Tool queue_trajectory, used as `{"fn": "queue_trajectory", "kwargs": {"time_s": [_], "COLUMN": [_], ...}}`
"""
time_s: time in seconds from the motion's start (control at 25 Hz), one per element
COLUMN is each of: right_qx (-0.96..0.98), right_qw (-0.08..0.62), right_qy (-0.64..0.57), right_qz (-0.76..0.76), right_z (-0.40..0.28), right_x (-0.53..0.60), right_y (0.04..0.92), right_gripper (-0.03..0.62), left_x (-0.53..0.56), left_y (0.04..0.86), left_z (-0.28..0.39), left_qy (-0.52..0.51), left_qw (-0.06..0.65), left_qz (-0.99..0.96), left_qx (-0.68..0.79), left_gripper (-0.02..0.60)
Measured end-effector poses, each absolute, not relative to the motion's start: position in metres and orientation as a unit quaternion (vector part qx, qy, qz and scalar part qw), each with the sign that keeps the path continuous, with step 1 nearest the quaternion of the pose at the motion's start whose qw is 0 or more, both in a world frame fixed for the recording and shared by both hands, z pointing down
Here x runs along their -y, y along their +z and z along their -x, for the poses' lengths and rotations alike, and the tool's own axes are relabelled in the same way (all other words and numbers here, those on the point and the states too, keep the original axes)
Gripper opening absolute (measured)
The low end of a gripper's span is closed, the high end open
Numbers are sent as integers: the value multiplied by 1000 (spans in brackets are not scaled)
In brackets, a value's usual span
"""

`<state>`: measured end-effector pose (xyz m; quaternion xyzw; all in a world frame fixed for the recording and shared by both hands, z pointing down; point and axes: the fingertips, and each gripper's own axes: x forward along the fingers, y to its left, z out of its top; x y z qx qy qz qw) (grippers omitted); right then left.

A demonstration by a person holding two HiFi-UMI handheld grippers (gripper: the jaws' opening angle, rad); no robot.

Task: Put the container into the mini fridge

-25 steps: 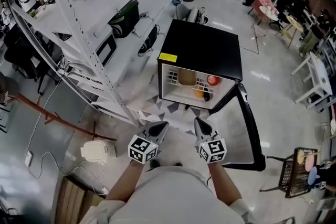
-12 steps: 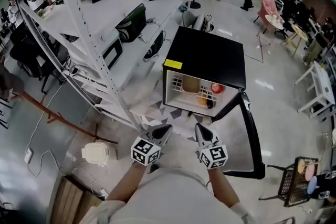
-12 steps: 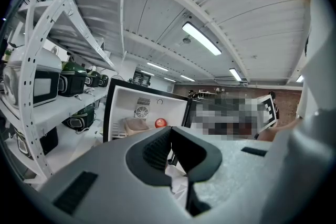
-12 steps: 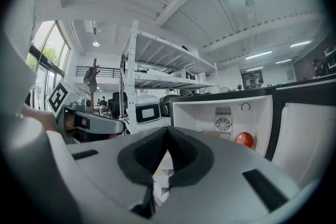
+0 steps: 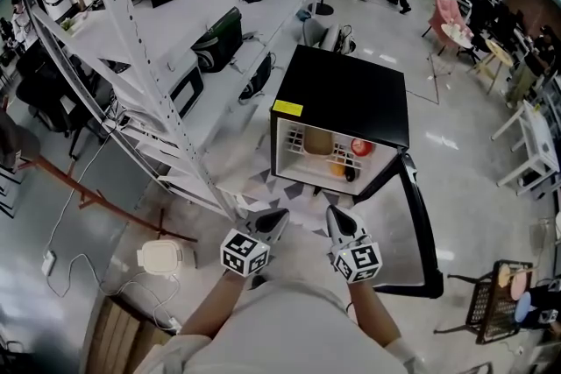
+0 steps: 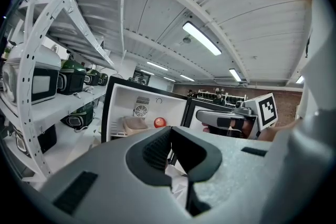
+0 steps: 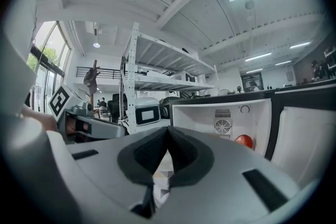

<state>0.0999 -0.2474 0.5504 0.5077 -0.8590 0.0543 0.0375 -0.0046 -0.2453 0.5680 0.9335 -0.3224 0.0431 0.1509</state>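
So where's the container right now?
In the head view the container sits inside the open mini fridge, at the left of its wire shelf, just left of a round red item.

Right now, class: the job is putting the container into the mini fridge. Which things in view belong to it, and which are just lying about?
Job: mini fridge, door open; tan container on its shelf; left gripper, right gripper, both shut, empty.
Lying about: red round item inside the fridge; white shelving rack; white round appliance on the floor.
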Motion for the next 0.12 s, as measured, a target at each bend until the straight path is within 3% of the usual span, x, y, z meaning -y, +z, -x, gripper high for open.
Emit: {"fn": "queue_trajectory", "kwargs": {"time_s": [0.12], "right_qx": [859], "right_qw": [39], "right_qy": [55], "right_qz": [-508], "right_z": [-101], "right_x": [246], "right_y": [551], "right_gripper": [5], "left_x": [244], "left_y": [570], "left_z": [3], "left_qy": [43], "left_qw": [153], "left_qz": [-934], "left_qx": [321], "left_gripper": [5]}}
